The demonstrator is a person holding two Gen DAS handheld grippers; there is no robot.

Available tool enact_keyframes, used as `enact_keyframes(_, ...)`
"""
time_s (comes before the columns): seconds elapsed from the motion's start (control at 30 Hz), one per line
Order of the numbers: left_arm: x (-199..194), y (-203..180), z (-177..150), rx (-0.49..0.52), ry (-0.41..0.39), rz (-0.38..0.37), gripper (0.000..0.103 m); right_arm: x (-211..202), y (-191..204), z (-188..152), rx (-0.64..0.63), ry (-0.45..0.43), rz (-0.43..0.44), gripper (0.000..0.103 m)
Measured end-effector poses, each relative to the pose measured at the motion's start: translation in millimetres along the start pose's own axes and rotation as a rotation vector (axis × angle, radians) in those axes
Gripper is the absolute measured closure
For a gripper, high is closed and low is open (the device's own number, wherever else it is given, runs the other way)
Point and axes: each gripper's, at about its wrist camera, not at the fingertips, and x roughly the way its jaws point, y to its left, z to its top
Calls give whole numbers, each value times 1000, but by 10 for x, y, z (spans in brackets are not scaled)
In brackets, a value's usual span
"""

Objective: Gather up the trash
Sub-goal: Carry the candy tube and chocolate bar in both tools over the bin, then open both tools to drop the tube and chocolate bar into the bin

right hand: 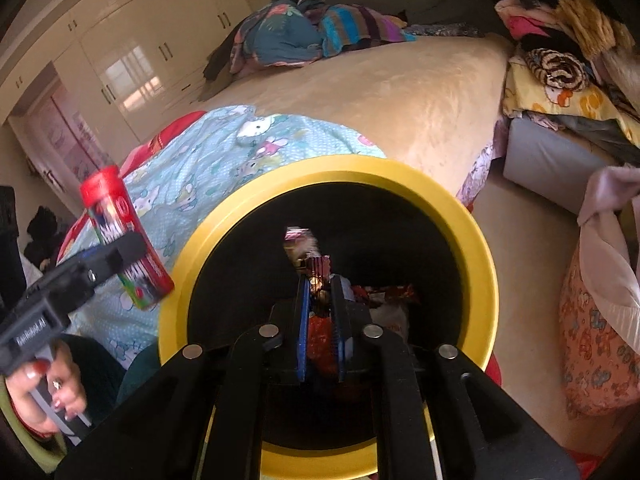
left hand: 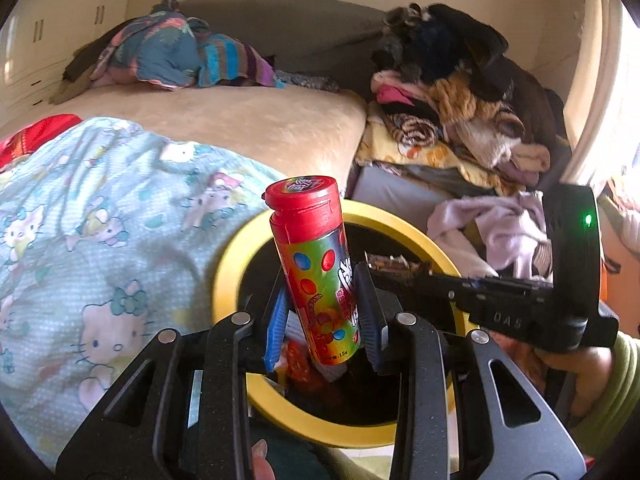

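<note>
The left gripper (left hand: 324,312) is clamped on a candy tube (left hand: 316,268) with a red cap, its blue-padded fingers (left hand: 278,320) pressing the lower half from both sides; the tube stands nearly upright, tilted a little, above the near part of the yellow-rimmed bin (left hand: 228,264); the right gripper (right hand: 320,300) hangs over the bin's black mouth with its jaws only a narrow slit apart, a crumpled wrapper (right hand: 308,256) between its tips; whether the pads press on it I cannot tell; more wrappers (right hand: 384,294) lie inside the bin; the bin sits just beside the bed (right hand: 420,92), whose near end is covered by a blue cartoon-cat blanket (left hand: 100,216); clothes are heaped (left hand: 460,92) to the right.
</note>
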Motion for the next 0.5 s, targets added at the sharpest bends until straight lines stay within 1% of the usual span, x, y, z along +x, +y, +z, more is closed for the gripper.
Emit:
enact_keyframes(0.03, 46, -19, -11, 4, 12, -8, 77, -8, -27, 0, 11, -3, -1, 89)
enact_keyframes(0.1, 119, -39, -21, 7, 35, -7, 77, -32, -72, 6, 34, -10, -2, 82)
enact_keyframes(0.13, 155, -53, -27, 14, 47, 4, 76, -53, -95, 5, 47, -17, -7, 71)
enact_keyframes(0.17, 173, -70, -36, 20, 54, 7, 74, -71, -112, 7, 54, -23, -9, 66)
enact_keyframes(0.2, 181, -83, -41, 26, 57, 6, 67, -84, -119, 13, 55, -27, -13, 65)
enact_keyframes(0.23, 181, -98, -45, 35, 60, 4, 53, -109, -120, 10, 53, -30, -18, 64)
enact_keyframes(0.27, 176, -100, -39, 37, 58, 8, 47, -135, -118, 5, 53, -35, -24, 58)
enact_keyframes(0.3, 165, -95, -35, 35, 57, 16, 41, -158, -116, 1, 55, -40, -28, 55)
enact_keyframes(0.33, 156, -82, -30, 29, 59, 20, 38, -192, -112, -11, 60, -49, -32, 50)
enact_keyframes(0.4, 135, -46, -13, 13, 62, 37, 32, -245, -84, -26, 53, -58, -39, 46)
enact_keyframes(0.47, 116, -9, -2, -3, 68, 53, 30, -318, -37, -44, 35, -73, -49, 38)
enact_keyframes(0.5, 107, 15, 6, -12, 74, 58, 28, -337, -34, -44, 33, -78, -52, 36)
